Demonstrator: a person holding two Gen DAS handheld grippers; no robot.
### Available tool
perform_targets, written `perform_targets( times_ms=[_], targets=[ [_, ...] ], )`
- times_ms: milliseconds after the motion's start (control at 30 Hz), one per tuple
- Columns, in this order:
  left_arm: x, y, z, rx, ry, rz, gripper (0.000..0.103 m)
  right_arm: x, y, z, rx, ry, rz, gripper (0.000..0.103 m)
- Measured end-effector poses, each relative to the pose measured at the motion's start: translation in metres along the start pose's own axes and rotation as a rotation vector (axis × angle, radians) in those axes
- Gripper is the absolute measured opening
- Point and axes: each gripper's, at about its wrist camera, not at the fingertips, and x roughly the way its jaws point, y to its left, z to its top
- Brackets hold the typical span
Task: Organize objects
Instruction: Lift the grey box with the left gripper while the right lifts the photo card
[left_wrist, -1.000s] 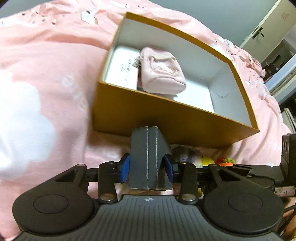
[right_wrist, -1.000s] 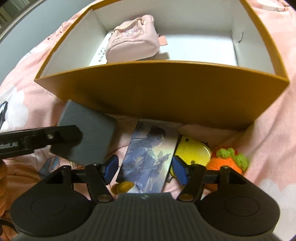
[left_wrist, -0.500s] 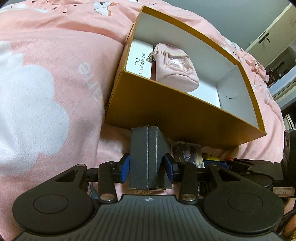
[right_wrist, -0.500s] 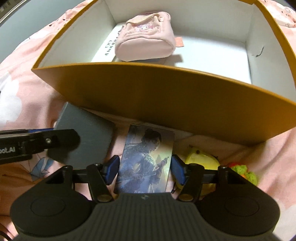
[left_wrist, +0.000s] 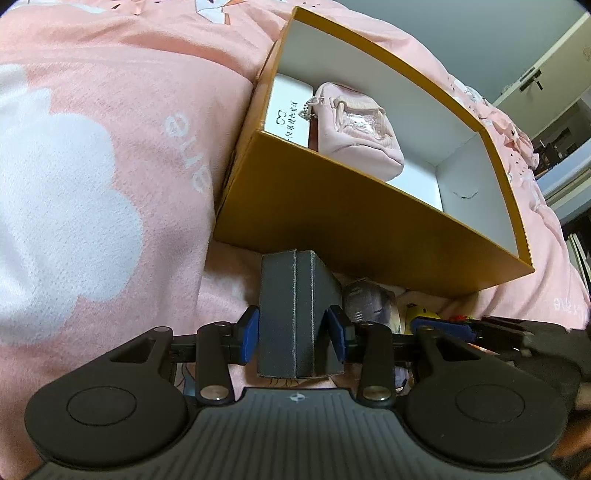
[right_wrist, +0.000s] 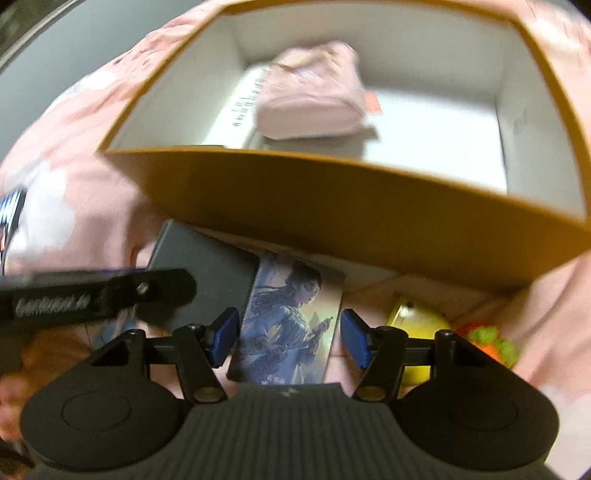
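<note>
My left gripper (left_wrist: 293, 328) is shut on a dark grey case (left_wrist: 291, 314), held upright just in front of the orange box (left_wrist: 369, 206). The box is open and holds a pink pouch (left_wrist: 358, 125) leaning on a white case (left_wrist: 288, 107). In the right wrist view my right gripper (right_wrist: 290, 336) has its blue pads against the long edges of a picture card (right_wrist: 291, 317) showing a figure with a sword. The grey case (right_wrist: 207, 266) and a left finger (right_wrist: 110, 295) are just to its left. The view is blurred.
Everything rests on a pink bedspread (left_wrist: 92, 166) with white clouds. A yellow round object (right_wrist: 417, 321) and an orange-and-green crochet piece (right_wrist: 487, 339) lie right of the card, near the box's front wall (right_wrist: 332, 206). A cupboard and doorway are at the far right.
My right gripper's pads have narrowed onto the card's edges and the view has tilted over the box. The left gripper keeps the grey case, its view rolled slightly.
</note>
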Motion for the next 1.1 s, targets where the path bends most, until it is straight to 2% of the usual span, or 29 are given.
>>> perform_targets(
  times_ms=[133,200,533,667,833,900,1000,1100],
  targets=[
    [-0.003,-0.001,-0.001,0.002,-0.007,0.010,0.045,-0.001,0.025,-0.004,-0.142,0.006,-0.006,0.053],
    [-0.004,0.000,-0.001,0.000,-0.009,0.008,0.045,0.006,0.030,-0.003,-0.173,0.026,-0.018,0.053],
    [-0.004,0.009,0.000,-0.026,-0.012,0.013,0.045,0.026,0.061,0.000,-0.350,0.049,-0.191,0.058],
    [-0.007,0.010,0.002,-0.022,-0.021,0.017,0.045,0.036,0.070,-0.004,-0.432,0.080,-0.230,0.066],
    [-0.004,0.010,0.002,-0.014,-0.019,0.024,0.045,0.049,0.080,-0.006,-0.513,0.090,-0.284,0.068],
    [-0.004,0.009,0.002,-0.012,-0.019,0.022,0.045,0.050,0.077,-0.004,-0.506,0.088,-0.284,0.067],
    [-0.004,0.008,0.001,-0.001,-0.016,0.022,0.045,0.039,0.066,0.001,-0.461,0.086,-0.233,0.058],
    [-0.003,0.006,0.001,0.002,-0.012,0.021,0.045,0.019,0.051,0.008,-0.381,0.077,-0.178,0.041]
  ],
)
